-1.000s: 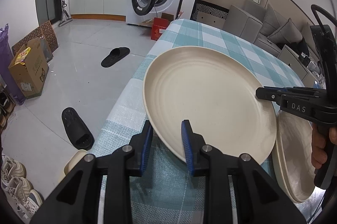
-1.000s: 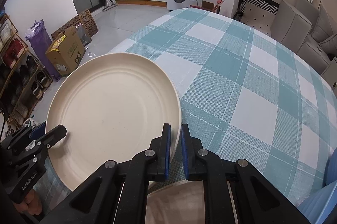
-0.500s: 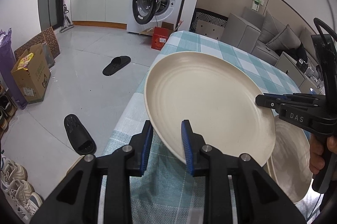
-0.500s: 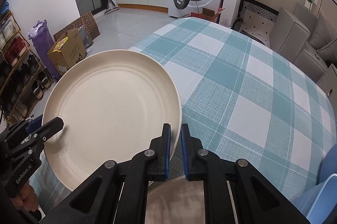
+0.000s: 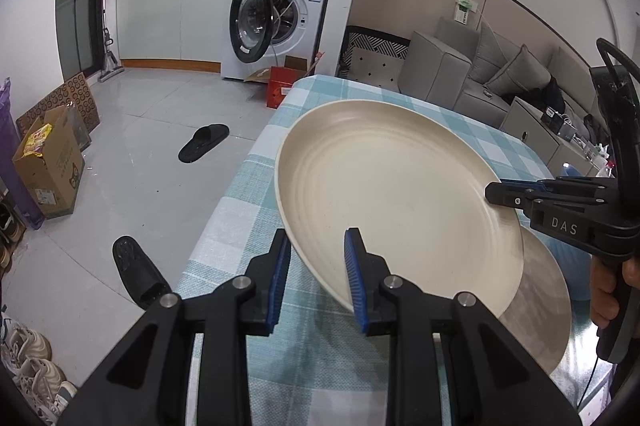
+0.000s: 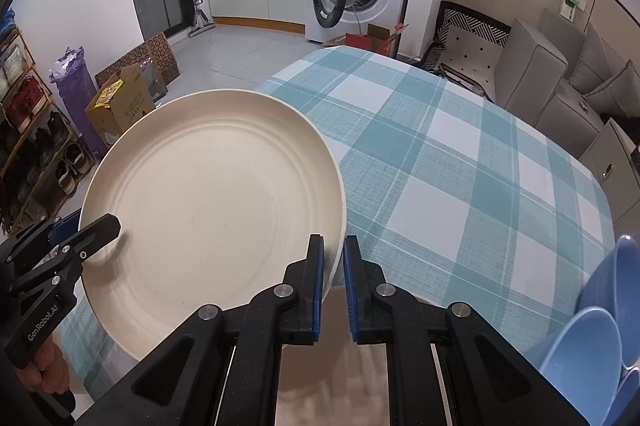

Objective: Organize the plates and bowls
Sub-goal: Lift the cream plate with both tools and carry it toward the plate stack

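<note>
Teal-checked tablecloth (image 6: 460,161), washing machine (image 5: 280,21) behind, cream plate (image 5: 392,193) held tilted above it, left gripper (image 5: 316,274) marked "GenRobot.AI" and right gripper (image 6: 332,270) marked "DAS" both clamped on its rim (opposite edges), second plate (image 5: 540,310) beneath.

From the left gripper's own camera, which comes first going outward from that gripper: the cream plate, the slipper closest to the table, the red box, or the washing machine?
1. Cream plate, its rim between the left gripper fingers.
2. Black slipper, on the floor, lower left.
3. Red box, past the table's far end.
4. Washing machine, against the back wall.
</note>
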`<state>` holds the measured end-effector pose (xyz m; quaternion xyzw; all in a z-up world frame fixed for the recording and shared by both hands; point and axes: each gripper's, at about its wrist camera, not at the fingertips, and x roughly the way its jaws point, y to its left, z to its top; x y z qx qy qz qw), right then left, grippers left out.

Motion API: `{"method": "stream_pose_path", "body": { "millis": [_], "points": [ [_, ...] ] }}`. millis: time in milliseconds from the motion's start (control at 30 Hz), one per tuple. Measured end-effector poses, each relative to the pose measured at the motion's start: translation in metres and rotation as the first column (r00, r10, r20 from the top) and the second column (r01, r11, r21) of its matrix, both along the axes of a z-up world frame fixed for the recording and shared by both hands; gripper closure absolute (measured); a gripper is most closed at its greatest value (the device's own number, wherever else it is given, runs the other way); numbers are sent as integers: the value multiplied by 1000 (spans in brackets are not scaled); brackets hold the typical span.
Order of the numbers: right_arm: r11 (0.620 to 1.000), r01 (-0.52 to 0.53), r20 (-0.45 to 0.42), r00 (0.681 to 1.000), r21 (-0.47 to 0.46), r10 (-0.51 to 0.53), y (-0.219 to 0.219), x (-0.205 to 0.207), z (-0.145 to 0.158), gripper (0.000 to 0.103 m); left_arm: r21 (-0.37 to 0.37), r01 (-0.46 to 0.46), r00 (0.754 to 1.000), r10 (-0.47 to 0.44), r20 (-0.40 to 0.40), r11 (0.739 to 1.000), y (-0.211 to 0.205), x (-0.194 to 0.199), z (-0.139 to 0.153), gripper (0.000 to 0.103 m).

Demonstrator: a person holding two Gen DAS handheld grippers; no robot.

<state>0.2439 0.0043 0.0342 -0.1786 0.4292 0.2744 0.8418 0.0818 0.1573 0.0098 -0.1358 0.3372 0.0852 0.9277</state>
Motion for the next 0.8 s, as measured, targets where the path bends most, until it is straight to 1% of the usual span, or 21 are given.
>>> {"method": "stream_pose_path", "body": {
  "millis": [333,800],
  "points": [
    [999,44,18,999,1,-44,-36,-11,16,93,6,69,997,-69,19,998,-25,1,11,77],
    [995,98,16,995,9,-98,-76,-28,26,93,22,126,992,-127,30,992,-51,-1,21,77]
  ]
}}
